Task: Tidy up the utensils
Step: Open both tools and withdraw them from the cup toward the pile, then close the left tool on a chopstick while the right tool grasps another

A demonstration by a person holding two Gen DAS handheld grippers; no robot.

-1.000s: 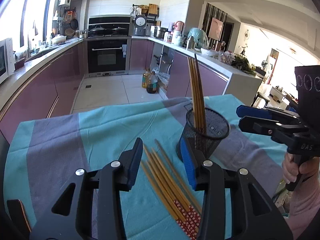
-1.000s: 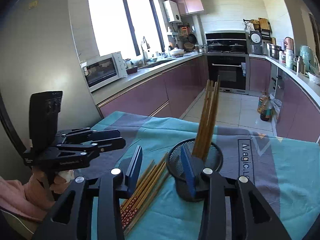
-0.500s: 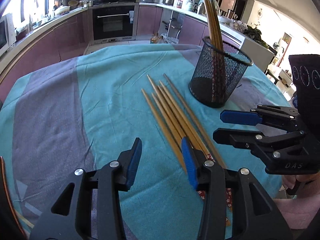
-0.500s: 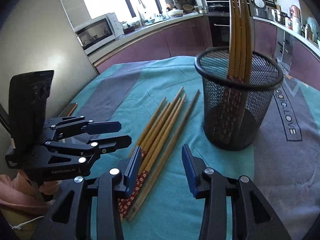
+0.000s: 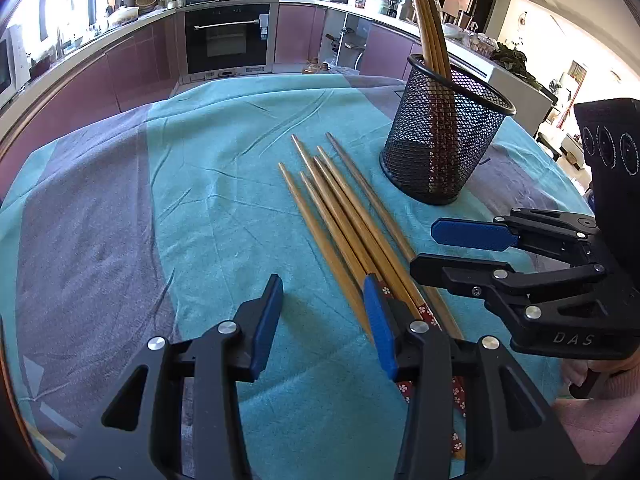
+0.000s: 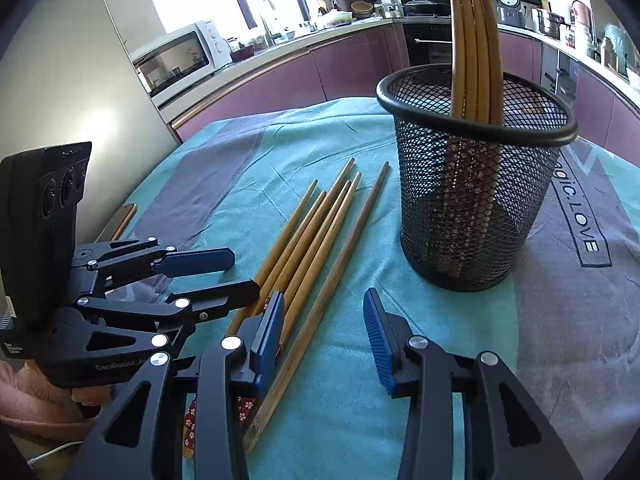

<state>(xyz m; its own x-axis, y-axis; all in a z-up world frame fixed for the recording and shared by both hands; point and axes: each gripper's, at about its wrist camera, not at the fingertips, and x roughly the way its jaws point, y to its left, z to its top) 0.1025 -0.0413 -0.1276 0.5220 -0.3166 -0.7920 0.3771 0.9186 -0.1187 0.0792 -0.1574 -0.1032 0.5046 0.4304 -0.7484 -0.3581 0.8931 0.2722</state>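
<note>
Several wooden chopsticks [image 5: 344, 216] lie side by side on the teal cloth [image 5: 224, 168], red patterned ends toward me; they also show in the right wrist view [image 6: 312, 248]. A black mesh holder [image 5: 444, 136] stands upright beyond them with several chopsticks in it, also seen in the right wrist view [image 6: 472, 176]. My left gripper [image 5: 324, 320] is open and empty, low over the near ends of the loose chopsticks. My right gripper [image 6: 324, 324] is open and empty, just right of the same ends; it shows from the side in the left wrist view [image 5: 444, 248].
The cloth-covered table has a grey band with printed letters [image 6: 580, 216] right of the holder. A flat phone-like object [image 6: 120, 220] lies at the table's left edge. Purple kitchen cabinets [image 5: 120, 76], an oven [image 5: 228, 40] and a microwave [image 6: 176, 60] stand behind.
Both grippers have come down and in toward the near ends of the loose chopsticks. Both stay open. The chopsticks and holder have not moved.
</note>
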